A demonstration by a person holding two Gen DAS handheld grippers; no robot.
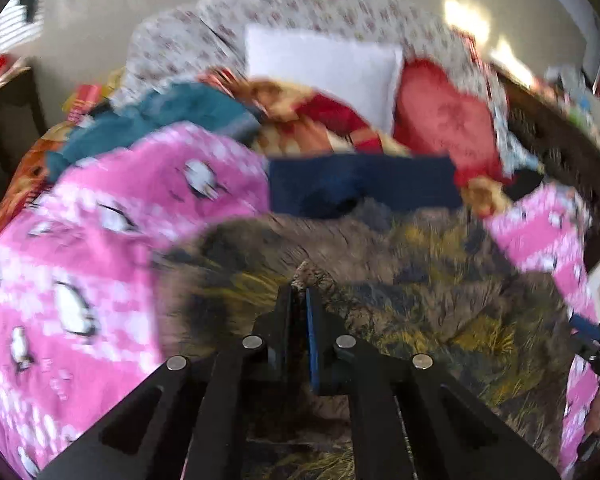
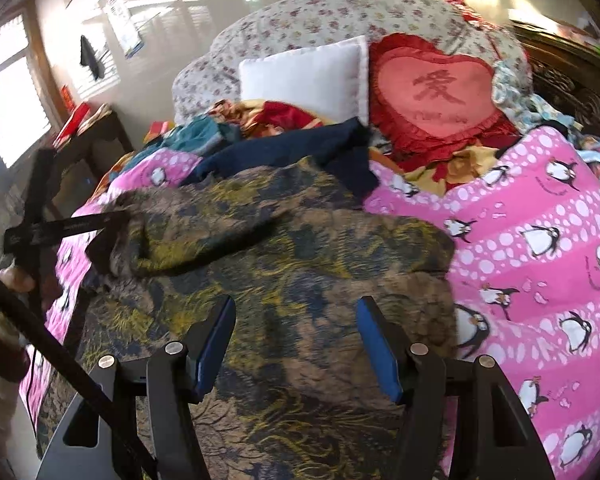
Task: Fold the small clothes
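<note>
Home bedroom. Bed fills view, pink penguin-print quilt (image 2: 540,240) spread over it. Behind quilt, at head end: white pillow (image 2: 308,76), red heart cushion (image 2: 436,92) just beside it, floral bedding (image 2: 320,20) heaped behind both. Loose clothes piled between pillow and quilt. Dark carved wooden headboard (image 2: 560,76) right of heart cushion. Dark wooden side table (image 2: 96,136) left of quilt. Bright window with slatted blind (image 2: 12,112) beyond table. Pale wall behind bedding.
</note>
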